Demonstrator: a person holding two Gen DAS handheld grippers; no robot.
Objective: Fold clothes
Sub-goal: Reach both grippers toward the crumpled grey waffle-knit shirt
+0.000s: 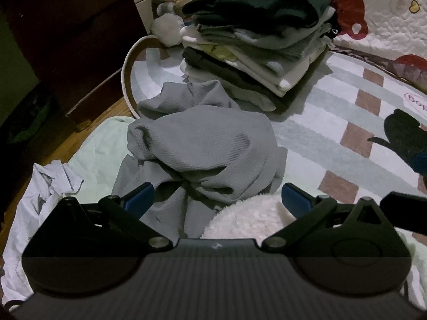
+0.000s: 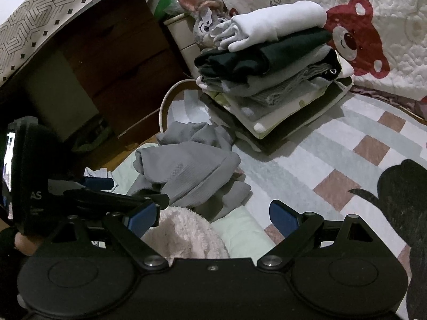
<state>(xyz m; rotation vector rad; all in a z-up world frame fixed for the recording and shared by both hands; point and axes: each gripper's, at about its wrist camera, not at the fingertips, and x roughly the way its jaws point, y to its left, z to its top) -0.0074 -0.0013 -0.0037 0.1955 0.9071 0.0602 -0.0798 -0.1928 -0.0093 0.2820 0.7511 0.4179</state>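
A grey waffle-knit garment (image 1: pixel 202 144) is lying crumpled in a loose heap on the striped and checked rug (image 1: pixel 333 122), just in front of a tall stack of folded clothes (image 1: pixel 256 48) that is standing near a quilt printed with red bears (image 2: pixel 373 26); the stack is reading as the place where finished pieces are going, so the work is looking well along, with this grey piece judged to be the one now in hand.

The left gripper (image 1: pixel 217 200) is hovering over the near edge of the heap with its blue fingers spread wide and nothing between them; the right gripper (image 2: pixel 213 217) is likewise standing wide and holding nothing, poised over a fluffy pink fabric (image 2: pixel 184 234) and a pale green cloth (image 2: pixel 240 229) that are lying beside the grey garment; a crumpled white garment (image 1: pixel 40 186) is lying off to the left on the pale green cloth.

The step in hand is looking like the reach for the next piece to be spread; the coming move is calling for both grippers to be finding separate edges or corners of the grey garment, which are hard to pick out because the fabric is bunching over itself; pinching a single layer, not a bundle, is mattering most, and the heap is touching the foot of the stack, so pulling it clear is needing care so that the pile is not toppling.
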